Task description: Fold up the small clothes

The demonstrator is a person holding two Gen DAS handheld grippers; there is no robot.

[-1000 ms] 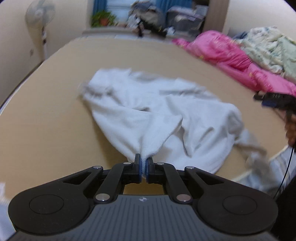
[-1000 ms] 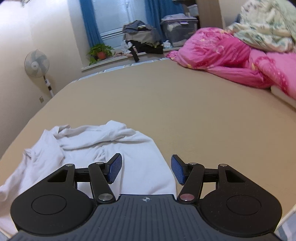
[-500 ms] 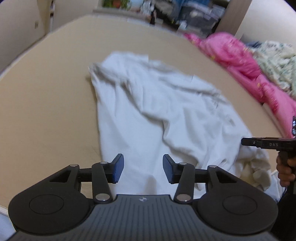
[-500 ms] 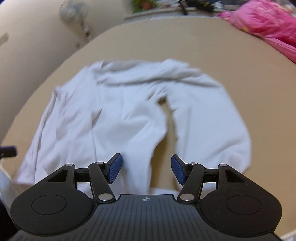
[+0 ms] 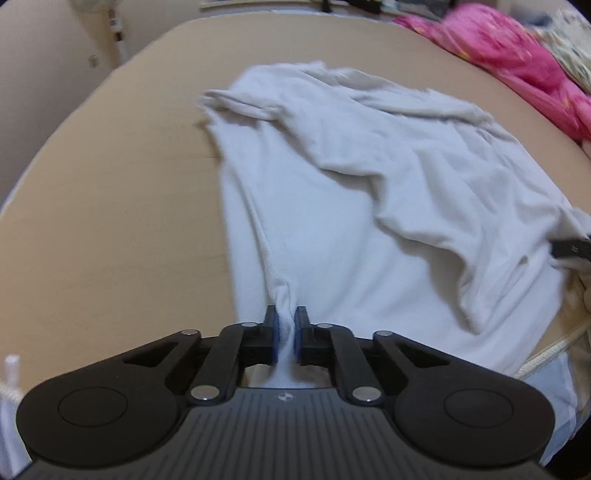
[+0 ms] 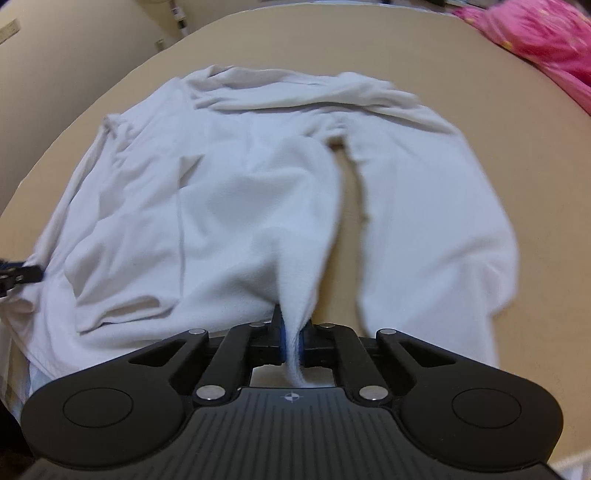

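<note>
A white long-sleeved garment [image 5: 369, 184] lies crumpled on the tan bed surface [image 5: 110, 221], its sleeves and collar toward the far side. My left gripper [image 5: 285, 332] is shut on a pinch of the garment's near hem, at its left corner. In the right wrist view the same white garment [image 6: 229, 206] spreads out ahead, and my right gripper [image 6: 291, 341] is shut on a gathered fold of its near edge beside a gap where the tan bed surface [image 6: 347, 221] shows. The other gripper's black tip [image 6: 18, 275] pokes in at the left edge.
A pink quilt [image 5: 517, 62] and a patterned blanket lie along the far right of the bed. The wall and a fan's pole [image 5: 116, 26] stand beyond the left edge. The bed's near edge with white piping [image 5: 550, 350] runs at the lower right.
Both grippers came down to the garment's near edge. The left let go, opened and shut again on the hem. The right went from open to shut on a fold.
</note>
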